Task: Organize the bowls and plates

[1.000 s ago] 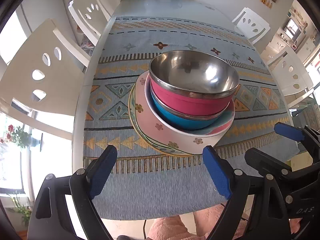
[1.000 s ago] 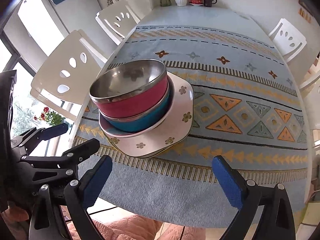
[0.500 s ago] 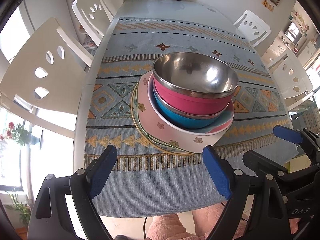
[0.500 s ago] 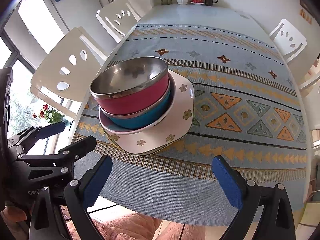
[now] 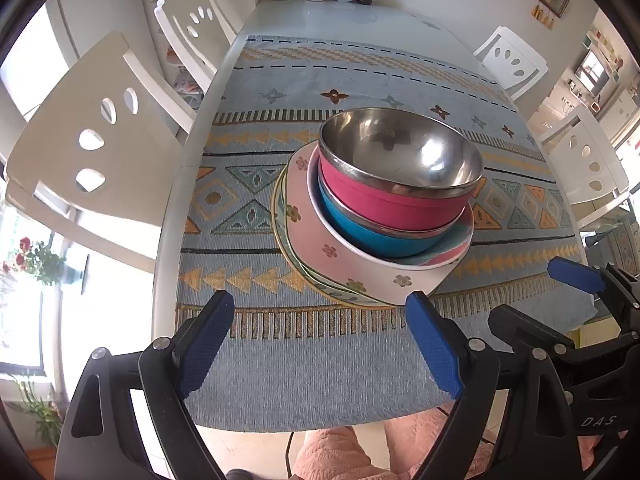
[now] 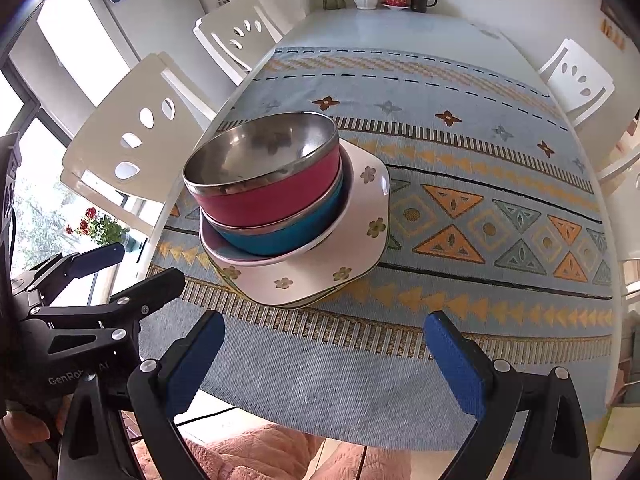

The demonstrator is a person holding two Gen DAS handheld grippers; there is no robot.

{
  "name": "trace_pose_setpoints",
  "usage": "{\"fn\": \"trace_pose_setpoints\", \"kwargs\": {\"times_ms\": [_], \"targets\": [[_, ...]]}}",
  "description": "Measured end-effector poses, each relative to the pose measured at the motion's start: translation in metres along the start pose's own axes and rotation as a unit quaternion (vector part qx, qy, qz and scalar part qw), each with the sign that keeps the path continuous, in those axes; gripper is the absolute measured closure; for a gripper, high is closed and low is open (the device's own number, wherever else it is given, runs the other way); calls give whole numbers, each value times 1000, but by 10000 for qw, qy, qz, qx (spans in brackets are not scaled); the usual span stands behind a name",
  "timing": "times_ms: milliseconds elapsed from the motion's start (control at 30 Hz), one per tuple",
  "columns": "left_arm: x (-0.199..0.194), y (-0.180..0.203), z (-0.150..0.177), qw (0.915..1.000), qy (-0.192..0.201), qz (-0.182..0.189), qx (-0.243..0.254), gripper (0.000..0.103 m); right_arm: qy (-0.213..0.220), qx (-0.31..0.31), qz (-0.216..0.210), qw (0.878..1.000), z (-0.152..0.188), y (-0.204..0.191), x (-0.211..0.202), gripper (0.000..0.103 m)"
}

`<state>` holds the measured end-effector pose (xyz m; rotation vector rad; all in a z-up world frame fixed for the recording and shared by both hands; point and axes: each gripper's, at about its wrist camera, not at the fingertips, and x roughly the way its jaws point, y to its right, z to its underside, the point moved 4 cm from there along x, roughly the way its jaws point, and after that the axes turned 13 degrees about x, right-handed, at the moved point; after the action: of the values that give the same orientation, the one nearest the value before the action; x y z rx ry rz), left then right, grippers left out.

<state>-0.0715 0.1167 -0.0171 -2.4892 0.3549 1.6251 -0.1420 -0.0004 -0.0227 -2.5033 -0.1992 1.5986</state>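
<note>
Fingers (image 5: 208, 344) apart, empty; bowl stack's (image 6: 268, 196) square floral plate (image 6: 360, 240) clearer rightward.

Bright daylight fills both of my views, pouring in from the windows (image 6: 28, 184) on my left, which are blown out to near white. The steel inside of the red bowl (image 5: 400, 160) carries glare spots and smeared reflections. The far bare table (image 6: 400, 28) has a soft sheen. Shadows are faint, just a thin dark rim under the plates (image 6: 320, 276). Focus is sharp across the middle. My fisheye lenses bend straight edges hard, and the corners fall to black.
</note>
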Motion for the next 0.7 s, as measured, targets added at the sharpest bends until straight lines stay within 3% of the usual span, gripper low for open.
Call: {"fn": "trace_pose_setpoints", "kwargs": {"times_ms": [700], "targets": [[2,1,3,9999,-39,124,-21,17,-30,-4,33,10000,3,-2,1,3]]}}
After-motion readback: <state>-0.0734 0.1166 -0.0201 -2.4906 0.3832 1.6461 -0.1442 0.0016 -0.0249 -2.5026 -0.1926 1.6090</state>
